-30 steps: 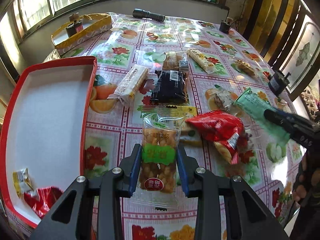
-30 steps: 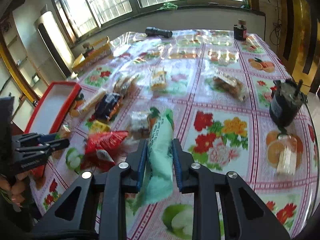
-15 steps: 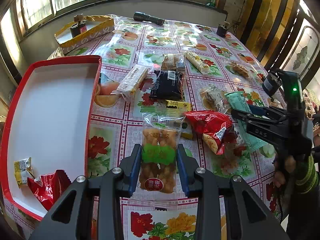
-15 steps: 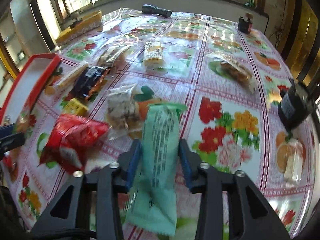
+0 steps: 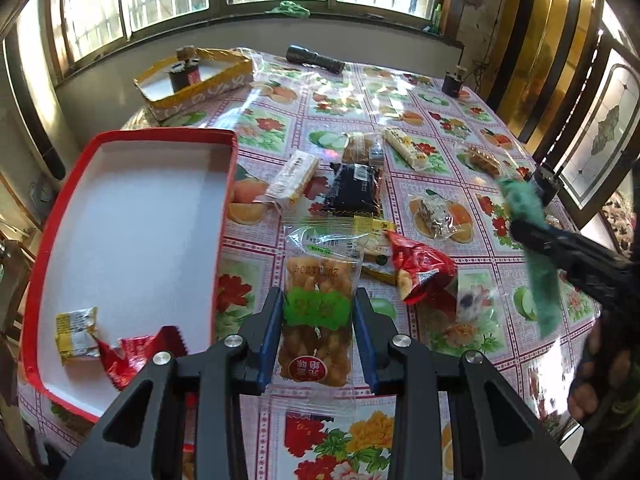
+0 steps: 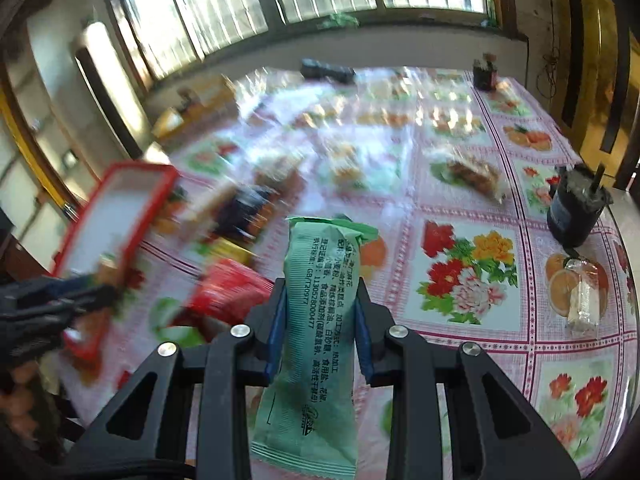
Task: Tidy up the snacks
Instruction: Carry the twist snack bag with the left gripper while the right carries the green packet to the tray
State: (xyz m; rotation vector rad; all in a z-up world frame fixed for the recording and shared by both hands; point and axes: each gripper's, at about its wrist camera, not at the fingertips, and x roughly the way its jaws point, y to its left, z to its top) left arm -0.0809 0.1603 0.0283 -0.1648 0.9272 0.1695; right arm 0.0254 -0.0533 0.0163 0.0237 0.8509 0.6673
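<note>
Above the flowered tablecloth, both grippers carry a snack.
Left gripper is clamped on a clear bag of fried snacks, just beside the red tray; right gripper pinches a green packet, held off the table.

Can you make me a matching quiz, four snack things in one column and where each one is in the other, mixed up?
1 green packet
2 fried-dough bag
3 small yellow packet
4 black snack pack

A on the tablecloth
B in the red tray
C in the left gripper
D in the right gripper

Pairs: 1-D, 2-C, 3-B, 4-A
</note>
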